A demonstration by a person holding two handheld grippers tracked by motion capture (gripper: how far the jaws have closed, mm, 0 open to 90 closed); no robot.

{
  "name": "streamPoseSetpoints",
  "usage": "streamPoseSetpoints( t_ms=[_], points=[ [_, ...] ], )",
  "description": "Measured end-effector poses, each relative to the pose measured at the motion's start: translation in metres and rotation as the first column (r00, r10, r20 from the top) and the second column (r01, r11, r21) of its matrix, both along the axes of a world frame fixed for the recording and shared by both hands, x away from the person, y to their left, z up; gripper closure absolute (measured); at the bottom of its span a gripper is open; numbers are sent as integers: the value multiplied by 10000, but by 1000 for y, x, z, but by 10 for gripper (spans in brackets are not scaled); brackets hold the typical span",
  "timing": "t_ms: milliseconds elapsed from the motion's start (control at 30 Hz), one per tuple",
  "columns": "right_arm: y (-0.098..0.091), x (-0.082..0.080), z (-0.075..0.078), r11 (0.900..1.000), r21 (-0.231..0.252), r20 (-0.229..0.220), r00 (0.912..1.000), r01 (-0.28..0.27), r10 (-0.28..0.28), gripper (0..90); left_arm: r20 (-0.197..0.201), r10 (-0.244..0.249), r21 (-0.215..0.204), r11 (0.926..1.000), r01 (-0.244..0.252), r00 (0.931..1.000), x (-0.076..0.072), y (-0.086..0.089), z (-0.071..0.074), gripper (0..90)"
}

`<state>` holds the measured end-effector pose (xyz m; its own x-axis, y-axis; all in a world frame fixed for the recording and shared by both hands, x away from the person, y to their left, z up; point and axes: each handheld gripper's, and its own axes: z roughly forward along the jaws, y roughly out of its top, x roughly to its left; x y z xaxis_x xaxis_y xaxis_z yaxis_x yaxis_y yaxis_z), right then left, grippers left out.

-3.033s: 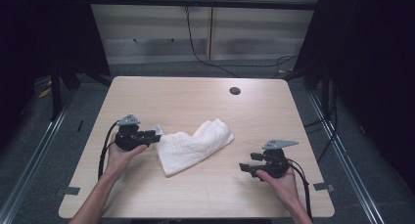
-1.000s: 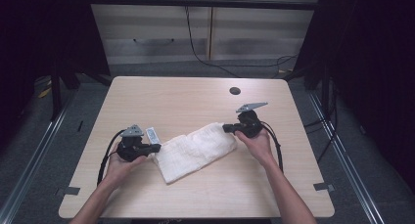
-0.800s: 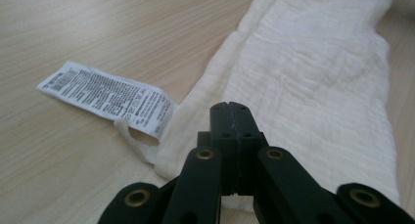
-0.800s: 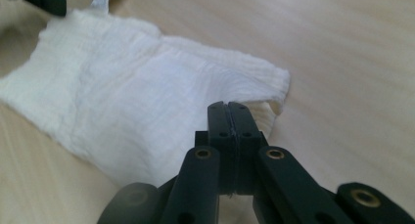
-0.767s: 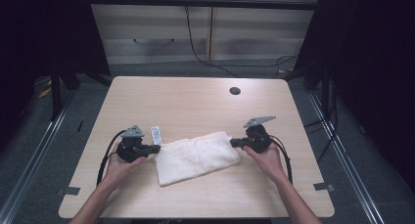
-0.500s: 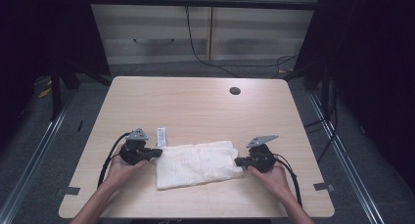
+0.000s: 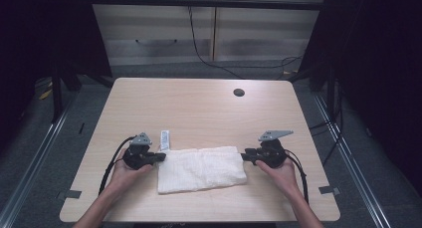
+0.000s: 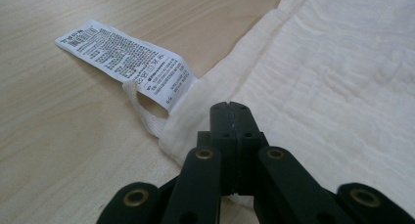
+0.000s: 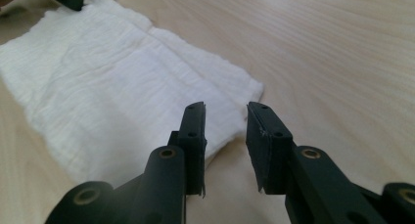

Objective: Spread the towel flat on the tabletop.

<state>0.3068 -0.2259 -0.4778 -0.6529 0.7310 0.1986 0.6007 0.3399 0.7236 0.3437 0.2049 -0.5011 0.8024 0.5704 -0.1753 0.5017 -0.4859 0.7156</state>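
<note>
I have the white towel (image 7: 201, 169) lying flat on the tabletop (image 7: 199, 108), folded into a long band whose long axis runs straight from one set of fingers to the other. My left gripper (image 8: 230, 117) has its fingers pressed together on the towel's left end, right at the corner where the care label (image 8: 125, 60) and a small hanging loop (image 8: 142, 114) stick out onto the bare wood just beyond and to the side of the tips. In the high view that left gripper (image 7: 158, 157) sits at the short left edge of the band. My right gripper (image 9: 225, 136) is at the opposite short edge, and its fingers have just been opening: they now stand moderately apart with nothing clamped between them, the towel's right end lying just ahead of and slightly to the left of the tips as that gripper view has it. From above the right gripper (image 7: 246, 157) looks to be touching the cloth's edge or just beside it; I cannot quite tell which at that size. So the towel lies between my two hands, held at the left, free at the right. I judge the next fold would turn on that long axis: whichever end moves has to travel along it toward the other.
</note>
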Motion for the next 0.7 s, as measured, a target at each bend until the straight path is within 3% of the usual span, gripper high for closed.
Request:
streamPoseSetpoints(
  t_ms=[100,267,433,633,700],
  points=[
    [6,12,-11,10000,2,-265,9996,-100,100,669,-33,-39,-24,10000,39,10000,1,1,0,900],
    [10,18,-23,9998,-58,-759,9970,-165,160,654,-23,-63,-37,10000,63,10000,1,1,-1,899],
    [11,17,-21,9994,122,-557,9979,-328,335,853,-15,1,-45,10000,-1,10000,0,0,0,900],
    [3,15,-3,9981,579,-16,9997,-223,224,863,123,54,-286,9996,-50,9999,1,2,6,900],
    [0,15,5,9972,706,281,9994,-241,222,862,239,74,-548,9985,-60,9997,0,3,13,900]
  ],
)
